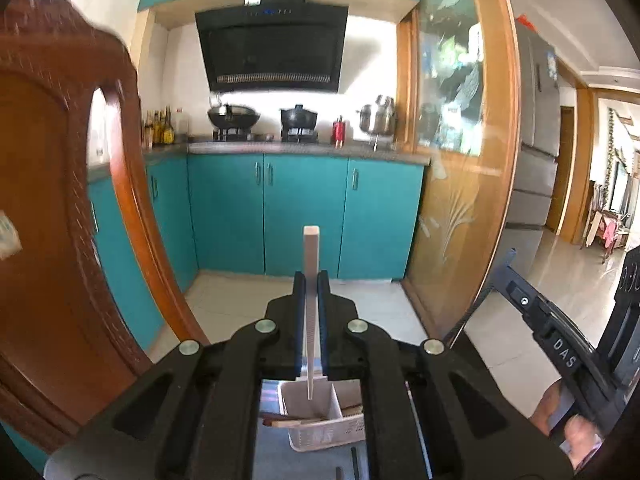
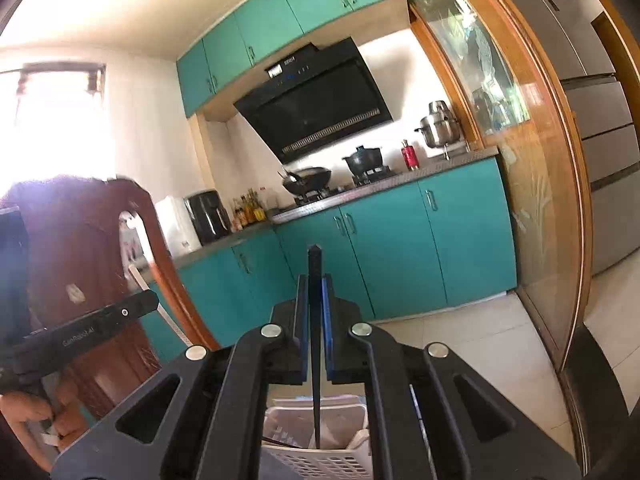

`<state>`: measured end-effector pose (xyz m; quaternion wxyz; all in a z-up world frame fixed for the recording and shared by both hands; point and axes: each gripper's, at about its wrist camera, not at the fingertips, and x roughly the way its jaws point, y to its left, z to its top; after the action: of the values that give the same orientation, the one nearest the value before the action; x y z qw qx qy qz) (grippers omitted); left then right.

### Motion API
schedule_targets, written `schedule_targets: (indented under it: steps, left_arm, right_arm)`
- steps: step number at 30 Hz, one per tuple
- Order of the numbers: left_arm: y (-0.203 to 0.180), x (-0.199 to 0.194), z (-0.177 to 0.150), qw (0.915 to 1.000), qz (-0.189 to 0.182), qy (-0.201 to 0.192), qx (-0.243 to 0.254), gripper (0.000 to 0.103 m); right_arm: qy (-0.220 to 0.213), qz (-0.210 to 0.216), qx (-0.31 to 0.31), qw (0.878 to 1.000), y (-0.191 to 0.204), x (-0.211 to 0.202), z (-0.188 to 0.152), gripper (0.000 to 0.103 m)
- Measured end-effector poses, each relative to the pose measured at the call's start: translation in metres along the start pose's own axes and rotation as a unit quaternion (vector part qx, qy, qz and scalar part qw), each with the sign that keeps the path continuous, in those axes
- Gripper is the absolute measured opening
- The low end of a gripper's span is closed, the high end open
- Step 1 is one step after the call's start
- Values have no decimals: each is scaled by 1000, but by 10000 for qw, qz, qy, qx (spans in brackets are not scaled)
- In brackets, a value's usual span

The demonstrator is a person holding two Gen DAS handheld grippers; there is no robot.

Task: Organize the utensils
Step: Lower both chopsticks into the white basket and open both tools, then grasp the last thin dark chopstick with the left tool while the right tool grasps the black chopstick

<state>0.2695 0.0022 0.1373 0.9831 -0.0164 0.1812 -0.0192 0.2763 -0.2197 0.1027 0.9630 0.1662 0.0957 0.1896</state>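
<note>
A: Chopsticks, one in each pair of tongs. The left tongs (image 1: 311, 280) are clamped on a pale, square-ended wooden chopstick (image 1: 311, 252); the right tongs (image 2: 316, 284) are clamped on a black, slim chopstick (image 2: 315, 264).

B: Which way do the sticks run?

A: Each stands roughly upright between the blue pads, its long axis crossing the line the tongs point along. The top end pokes above the fingertips, the lower end hangs down toward the basket.

B: And the basket?

A: The white slotted plastic utensil basket (image 1: 344, 436) sits straight below both tongs, on the grey desk (image 1: 272, 452). In the left wrist view the pale stick's tip hangs over an inner pocket of it. In the right wrist view the black stick's tip looks to be already at or just inside the rim (image 2: 356, 404); I cannot tell whether it touches.

B: Nearer hand?

A: I judge the right, by that tip.

B: Counts?

A: Two held chopsticks, one basket, and brown wooden sticks (image 1: 288, 422) lying across it, at least two; the tongs hide the rest. Two short dark ends (image 1: 354, 458) show on the desk near the basket.
</note>
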Motion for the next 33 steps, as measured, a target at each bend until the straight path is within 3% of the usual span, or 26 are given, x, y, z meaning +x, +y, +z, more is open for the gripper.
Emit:
schedule_targets:
  steps: [6, 11, 14, 16, 19, 21, 23, 25, 27, 29, 31, 33]
  left_arm:
    - [0, 36, -47, 9983, 52, 583, -51, 7]
    - [-1, 31, -67, 9977, 4, 680, 32, 7]
    - [0, 13, -71, 9987, -20, 491, 109, 8]
    - [0, -8, -69, 9996, -114, 243, 130, 11]
    - [1, -42, -77, 9994, -334, 40, 92, 17]
    - [-2, -54, -90, 9986, -508, 160, 70, 18]
    - [-6, -54, -105, 9973, -600, 421, 87, 18]
    - [-12, -39, -133, 9921, -737, 1002, 140, 18]
    - [-15, -16, -164, 9844, -785, 1572, 87, 18]
    - [-16, 6, -196, 9730, -855, 2141, -81, 18]
    - [-17, 23, -225, 9642, -785, 2527, -149, 18]
    - [-19, 37, -250, 9553, -705, 2867, -134, 18]
  right_arm:
    - [384, -158, -218, 9989, -6, 23, -29, 7]
    - [586, -238, -142, 9979, -15, 15, -41, 9]
    - [662, -292, -124, 9973, -19, 5, -41, 23]
    - [455, -302, -49, 9985, -25, -14, -36, 36]
    - [-161, -338, 403, 9985, -46, -53, -31, 39]
    - [-428, -453, 873, 9942, -67, -74, -35, 39]
    - [-409, -645, 1248, 9892, -87, -83, -44, 39]
    - [106, -1167, 1508, 9816, -108, -75, -59, 39]
    - [1123, -1568, 1715, 9661, -129, -47, -83, 39]
    - [2108, -1673, 1811, 9459, -138, -15, -108, 39]
    - [2807, -1785, 1607, 9293, -132, 13, -135, 39]
    - [3176, -1778, 1205, 9236, -113, 35, -153, 39]
